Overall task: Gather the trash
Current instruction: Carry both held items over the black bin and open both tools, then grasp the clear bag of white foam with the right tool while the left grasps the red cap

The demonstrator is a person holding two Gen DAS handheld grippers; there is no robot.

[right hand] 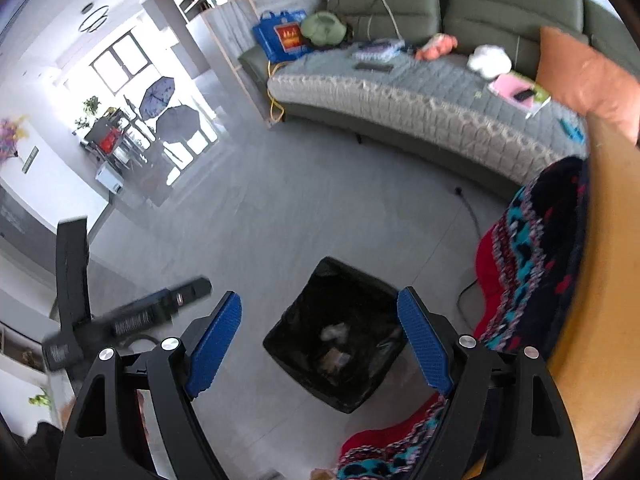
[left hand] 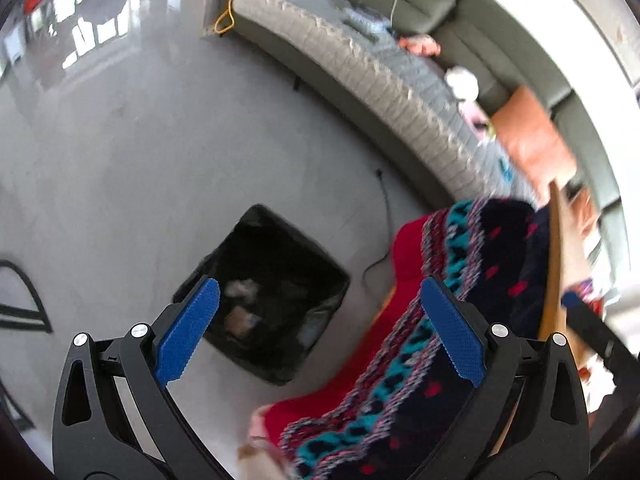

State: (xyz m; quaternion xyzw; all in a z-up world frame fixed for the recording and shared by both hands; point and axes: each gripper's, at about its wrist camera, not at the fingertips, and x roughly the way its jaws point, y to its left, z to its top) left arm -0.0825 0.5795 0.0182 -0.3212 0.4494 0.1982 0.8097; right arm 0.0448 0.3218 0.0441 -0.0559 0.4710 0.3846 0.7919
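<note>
Both claws are hanging over the bin (right hand: 336, 336) w/ nothing in them: right gripper (right hand: 320, 336) is gaping wide, left gripper (left hand: 316, 332) is likewise spread apart & empty. The bin is sitting on the grey floor (right hand: 260, 220), just beside a knitted blanket (right hand: 532, 256), in front of the sofa (right hand: 400, 112). It's standing upright, mouth pointing up; it's squarish, so no clear long axis. Some scraps (right hand: 336, 344) are already lying inside, so collecting looks partly done. What's left is hard to judge; more trash isn't clearly showing, though loose bits are lying on the sofa.
</note>
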